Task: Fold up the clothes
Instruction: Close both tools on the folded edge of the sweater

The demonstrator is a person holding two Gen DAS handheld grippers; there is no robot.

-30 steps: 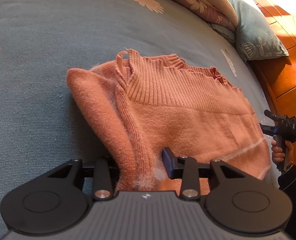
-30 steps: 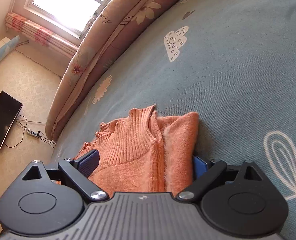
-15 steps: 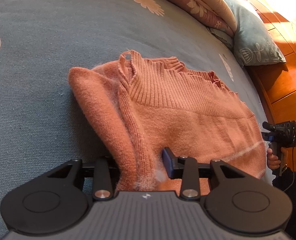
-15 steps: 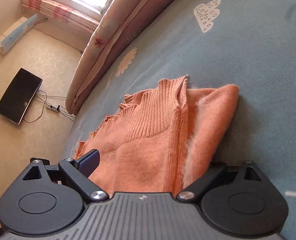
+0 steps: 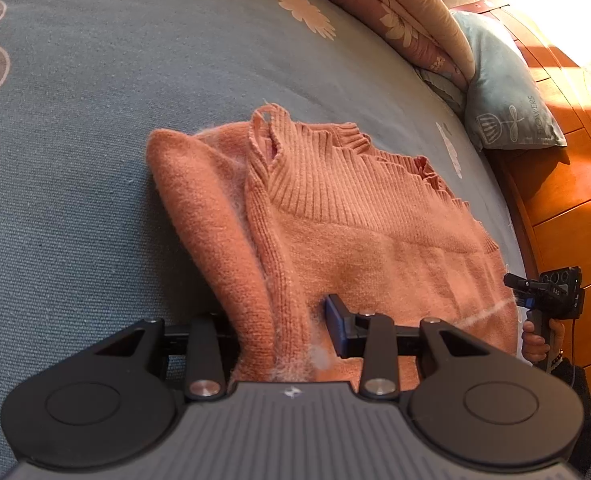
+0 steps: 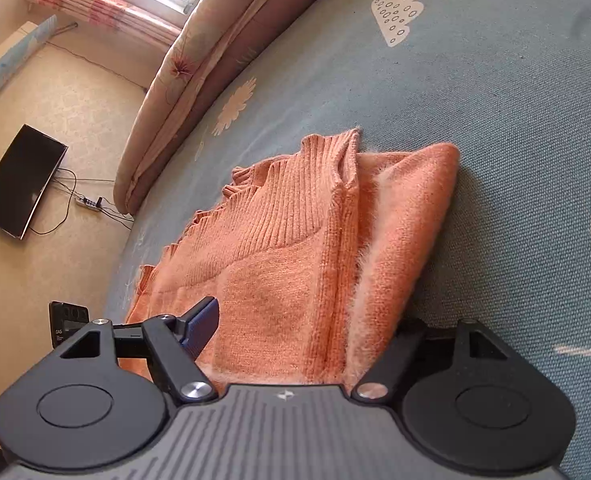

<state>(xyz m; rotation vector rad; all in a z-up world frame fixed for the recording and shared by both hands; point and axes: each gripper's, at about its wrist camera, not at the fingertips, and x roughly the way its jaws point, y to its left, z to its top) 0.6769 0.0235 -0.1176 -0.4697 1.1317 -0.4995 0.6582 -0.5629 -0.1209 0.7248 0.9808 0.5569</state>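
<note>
An orange knit sweater [image 5: 375,248] lies folded on the blue-grey bed sheet [image 5: 75,160], ribbed hem away from me. My left gripper [image 5: 283,332] is shut on a thick fold at the sweater's near edge; its left finger is hidden behind the wool. In the right wrist view the sweater [image 6: 287,272] fills the middle. My right gripper [image 6: 303,332] straddles its near edge with jaws closing. The blue pad of its left finger lies against the knit, and the right finger is hidden behind the fuzzy fold. That gripper also shows far right in the left wrist view [image 5: 521,292], held by a hand [image 5: 535,344].
A rolled floral quilt [image 5: 395,12] and a pale blue pillow [image 5: 503,100] lie along the bed's far side, against a wooden headboard [image 5: 567,216]. In the right wrist view the bed's edge drops to the floor, where a dark screen [image 6: 19,184] and a power strip [image 6: 89,204] lie.
The right gripper's left finger has swung inward onto the sweater, narrowing the jaws, and its view has turned slightly. The left gripper keeps the same hold.
</note>
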